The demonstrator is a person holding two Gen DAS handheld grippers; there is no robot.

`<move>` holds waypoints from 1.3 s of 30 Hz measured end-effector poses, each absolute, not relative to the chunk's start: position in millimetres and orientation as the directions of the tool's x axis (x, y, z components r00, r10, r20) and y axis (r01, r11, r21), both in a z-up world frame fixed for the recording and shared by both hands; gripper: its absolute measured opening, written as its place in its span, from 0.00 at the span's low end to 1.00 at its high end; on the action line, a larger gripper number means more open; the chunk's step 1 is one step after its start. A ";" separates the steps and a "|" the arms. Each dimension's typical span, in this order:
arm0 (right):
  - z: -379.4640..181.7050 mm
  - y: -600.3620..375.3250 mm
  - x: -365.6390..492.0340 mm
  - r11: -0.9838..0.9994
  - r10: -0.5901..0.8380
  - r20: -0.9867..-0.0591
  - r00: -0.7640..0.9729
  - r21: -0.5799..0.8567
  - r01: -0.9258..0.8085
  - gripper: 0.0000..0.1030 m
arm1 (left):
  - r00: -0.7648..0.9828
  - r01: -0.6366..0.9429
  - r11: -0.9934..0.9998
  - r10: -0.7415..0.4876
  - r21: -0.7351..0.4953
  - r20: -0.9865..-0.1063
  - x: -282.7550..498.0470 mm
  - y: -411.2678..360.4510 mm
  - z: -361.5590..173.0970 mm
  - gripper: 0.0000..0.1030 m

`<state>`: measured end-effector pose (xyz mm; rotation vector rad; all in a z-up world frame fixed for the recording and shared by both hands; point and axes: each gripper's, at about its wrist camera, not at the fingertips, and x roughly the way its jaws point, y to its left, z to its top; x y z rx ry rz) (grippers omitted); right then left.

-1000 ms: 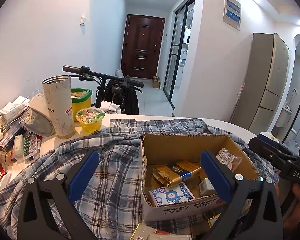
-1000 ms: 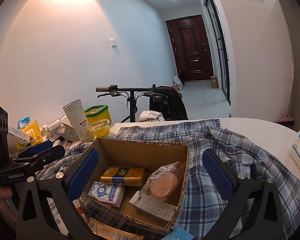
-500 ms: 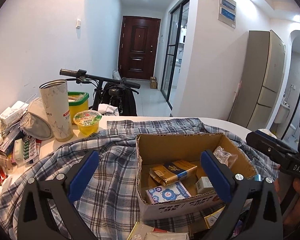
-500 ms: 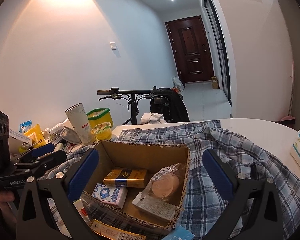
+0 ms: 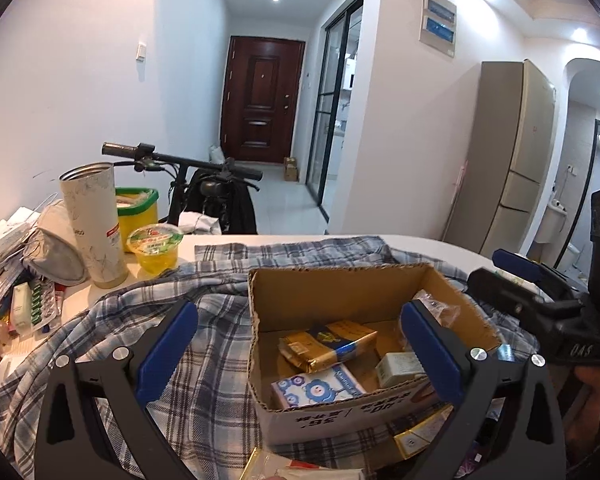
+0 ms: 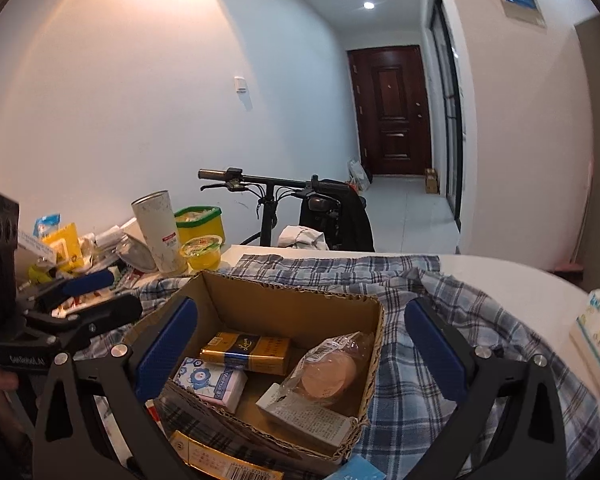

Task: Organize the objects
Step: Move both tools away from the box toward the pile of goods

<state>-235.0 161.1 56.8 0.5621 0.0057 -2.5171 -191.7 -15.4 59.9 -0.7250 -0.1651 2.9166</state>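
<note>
With both tools empty and hovering, main risks sit around the open brown cardboard box (image 6: 300,312), which rests on the rumpled blue-and-white plaid shirt (image 5: 148,332) spread over the white table (image 6: 512,280). Left gripper (image 5: 300,356): blue-padded jaws wide apart, nothing between, poised over the near wall of the box. Right gripper (image 6: 300,352): jaws likewise spread, empty, above the box interior. Inside already: gold foil-wrapped pack (image 6: 246,352), white-and-blue tissue packet (image 6: 210,384), clear bag holding a round pinkish item (image 6: 332,368), small white printed carton (image 6: 304,420). Loose packets still outside at the near edge, partly hidden. Likely failure: soft shirt under the box, so any push on a wall could slide or tip it. Also possible: collision between the two tools, close together over one box. Clear bag looks slippery and crushable, so a hard pinch risks squashing the contents. Far-left clutter, tall white marbled tumbler (image 5: 94,224) beside yellow jelly cup (image 5: 156,250), topple-prone if swept.
</note>
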 end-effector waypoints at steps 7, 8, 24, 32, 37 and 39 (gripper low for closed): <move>72.9 164.5 -210.3 -0.802 -0.579 -0.323 -0.749 0.058 0.595 1.00 | -0.865 -0.120 -0.973 0.201 -0.198 -0.461 -196.0 -23.8 59.5 1.00; 75.7 166.9 -205.4 -0.802 -0.580 -0.310 -0.754 0.053 0.595 1.00 | -0.862 -0.124 -0.971 0.208 -0.204 -0.462 -196.2 -24.2 59.6 1.00; 141.2 218.8 -53.8 -0.766 -0.642 -0.121 -0.757 0.063 0.639 1.00 | -0.880 -0.134 -0.975 0.200 -0.178 -0.431 -188.0 -17.6 68.2 1.00; 81.1 217.1 -36.3 -0.829 -0.539 -0.206 -0.816 -0.040 0.558 1.00 | -0.885 -0.118 -0.977 0.184 -0.178 -0.427 -186.8 -17.1 66.9 1.00; 38.0 224.3 -57.9 -0.842 -0.517 -0.299 -0.802 0.007 0.540 1.00 | -0.884 -0.127 -0.976 0.193 -0.178 -0.425 -186.2 -14.6 66.6 1.00; 28.7 227.4 -66.0 -0.837 -0.524 -0.332 -0.784 0.032 0.546 1.00 | -0.886 -0.124 -0.979 0.183 -0.163 -0.426 -185.8 -12.2 66.4 1.00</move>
